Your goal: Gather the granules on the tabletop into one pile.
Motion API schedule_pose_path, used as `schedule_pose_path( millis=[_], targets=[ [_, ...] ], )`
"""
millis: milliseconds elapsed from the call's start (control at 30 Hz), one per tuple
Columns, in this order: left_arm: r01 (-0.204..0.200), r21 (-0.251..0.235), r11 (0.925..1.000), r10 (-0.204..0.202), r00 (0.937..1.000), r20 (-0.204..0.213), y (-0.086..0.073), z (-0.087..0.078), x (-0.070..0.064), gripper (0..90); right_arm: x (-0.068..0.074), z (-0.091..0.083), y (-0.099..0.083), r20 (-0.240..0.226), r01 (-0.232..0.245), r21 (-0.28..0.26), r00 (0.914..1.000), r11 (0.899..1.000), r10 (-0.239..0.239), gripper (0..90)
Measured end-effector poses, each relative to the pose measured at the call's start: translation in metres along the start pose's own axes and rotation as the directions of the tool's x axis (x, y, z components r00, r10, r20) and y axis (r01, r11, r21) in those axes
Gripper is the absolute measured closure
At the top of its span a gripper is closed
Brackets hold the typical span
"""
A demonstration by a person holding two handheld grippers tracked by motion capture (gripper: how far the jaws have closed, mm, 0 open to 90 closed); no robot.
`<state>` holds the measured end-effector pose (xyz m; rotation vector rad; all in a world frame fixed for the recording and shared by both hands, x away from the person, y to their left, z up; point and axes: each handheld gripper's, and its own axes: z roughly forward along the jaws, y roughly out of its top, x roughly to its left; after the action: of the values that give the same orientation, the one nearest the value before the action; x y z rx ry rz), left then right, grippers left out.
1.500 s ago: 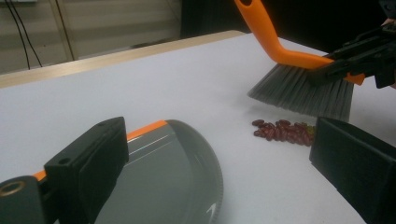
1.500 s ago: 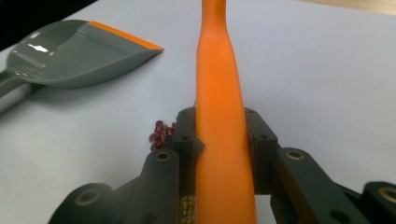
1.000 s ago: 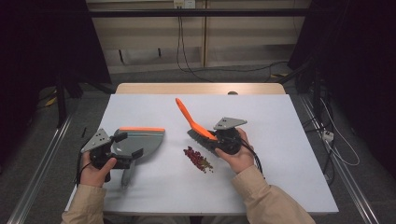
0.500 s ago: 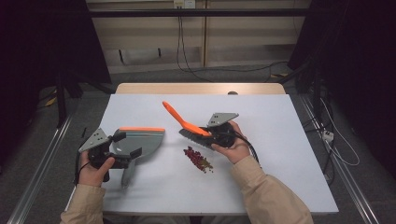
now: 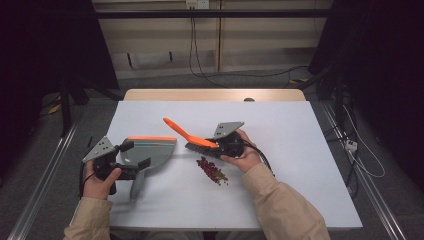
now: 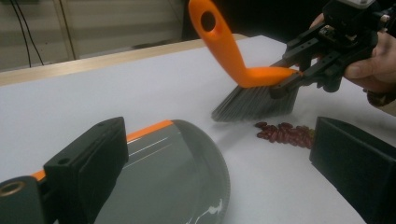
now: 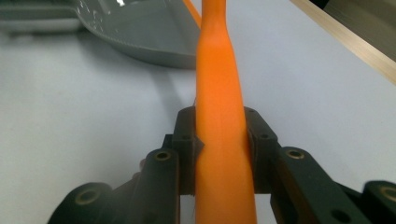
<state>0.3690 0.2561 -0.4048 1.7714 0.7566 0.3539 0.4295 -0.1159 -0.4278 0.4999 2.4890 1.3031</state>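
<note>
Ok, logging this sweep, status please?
Right tool shut on brush, bristles beside beans. Left tool on dustpan, grip unclear. Nothing between beans and pan.

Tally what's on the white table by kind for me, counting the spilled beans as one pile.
Brush: 1
Dustpan: 1
Pile of red beans: 1
Handheld grippers: 2, left gripper and right gripper
Total: 5

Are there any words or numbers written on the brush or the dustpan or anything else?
None: no words, numbers or signs can be read anywhere.
The brush has a plain orange handle.
The dustpan is plain grey with an orange edge.
The table is bare white.
</note>
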Motion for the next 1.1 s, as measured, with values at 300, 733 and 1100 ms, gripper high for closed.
schedule_pose_path(
  millis=[300,733,1100],
  targets=[
    [0.008,-0.009,0.9999,-0.008,1.0,-0.005,0.0,-0.001,0.001,4.4,0.007,0.006,0.003,-0.077,0.054,0.031,0.9957,0.998,-0.052,71.4],
    [0.009,-0.009,0.9999,-0.009,1.0,-0.004,0.0,-0.003,0.001,4.4,0.017,-0.003,0.003,-0.144,0.11,0.068,0.9846,0.992,-0.1,71.1],
    [0.014,-0.017,0.9998,-0.014,0.9999,-0.003,0.001,-0.005,0.0,4.4,0.027,-0.014,0.0,-0.167,0.109,0.081,0.9815,0.991,-0.094,71.1]
  ],
)
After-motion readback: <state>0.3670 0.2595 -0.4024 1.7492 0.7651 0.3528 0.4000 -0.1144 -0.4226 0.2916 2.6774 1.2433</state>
